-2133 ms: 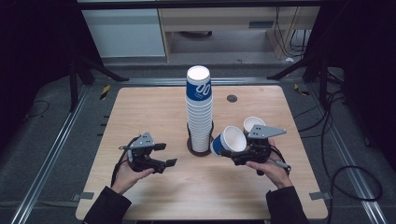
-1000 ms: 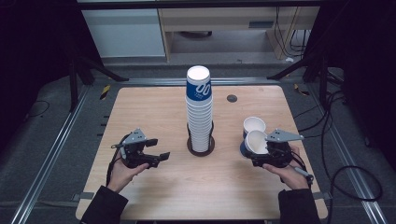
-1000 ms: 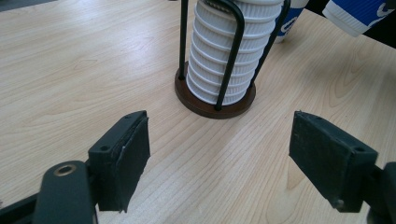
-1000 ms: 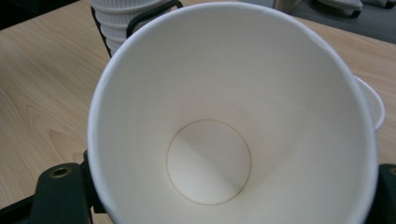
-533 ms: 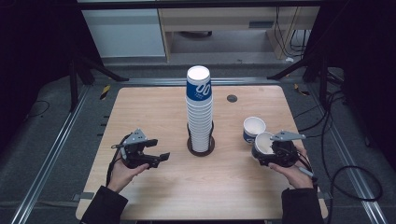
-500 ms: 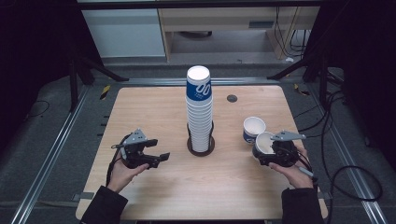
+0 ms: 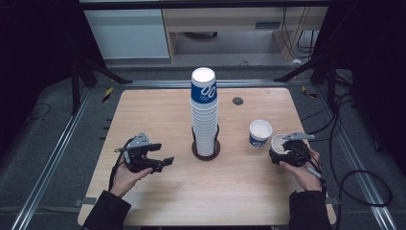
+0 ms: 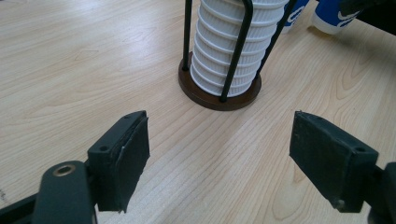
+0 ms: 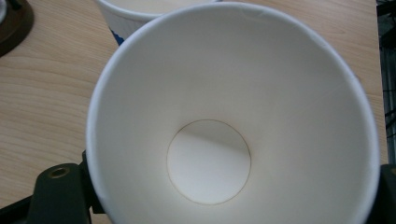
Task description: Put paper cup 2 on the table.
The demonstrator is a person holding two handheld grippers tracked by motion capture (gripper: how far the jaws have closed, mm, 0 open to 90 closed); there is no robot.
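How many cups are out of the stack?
2: one cup stands on the table right of the stack; the other cup is in the right gripper.

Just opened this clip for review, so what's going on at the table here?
A person is working with paper cups. The right claw grips a cup near the table's right edge, mouth toward its camera, beside another cup standing upright. The left claw hangs open and empty over the wood, pointed at a tall stack of cups in a wire holder at the table's middle.
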